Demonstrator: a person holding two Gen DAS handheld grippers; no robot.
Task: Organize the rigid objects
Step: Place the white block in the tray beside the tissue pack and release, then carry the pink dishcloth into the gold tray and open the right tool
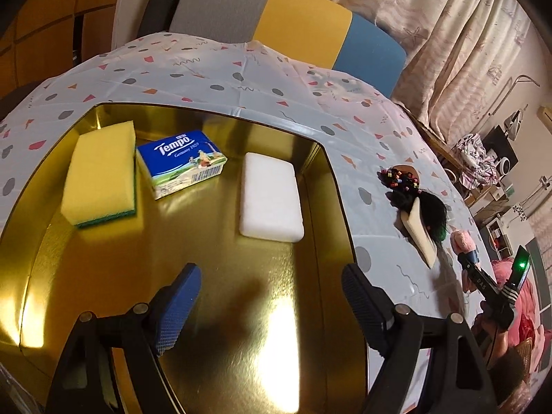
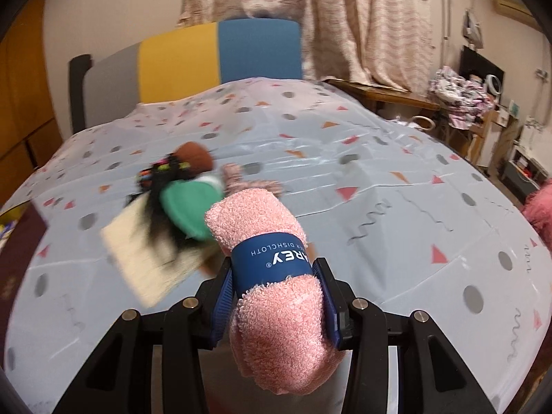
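Gold metal tray (image 1: 62,296) is the landmark; everything below is placed w/ respect to it.

Inside the tray, far end: yellow sponge (image 1: 100,176) w/ green scrub base at the far left, blue Tempo tissue pack (image 1: 181,162) just beside it, white foam block (image 1: 270,196) further right, near the right wall. All three lie flat in a rough row w/ gaps between, so I judge they're sorted items, parked at the back to leave the near half free for more.

Left gripper (image 1: 272,310) hangs over the tray's bare near half, jaws wide apart, nothing between them. It looks free for a next pick.

Right of the tray, out on the patterned tablecloth (image 1: 207,69): a leftover pile w/ a black hair tuft (image 1: 431,207), a beaded hair tie (image 1: 400,176) and a cream card-like piece (image 1: 422,238). In the right wrist view the pile is blurred; a green item (image 2: 189,207) also sits in it, can't tell what.

Right gripper (image 2: 276,296) is also out right of the tray, over the cloth, jaws clamped on a rolled pink dishcloth (image 2: 276,310), pads pressing the sides at its blue paper band (image 2: 272,258). Probably the firmest spot on a soft roll, so less squash and slip. Prob. headed for the tray, roughly halfway through sorting.
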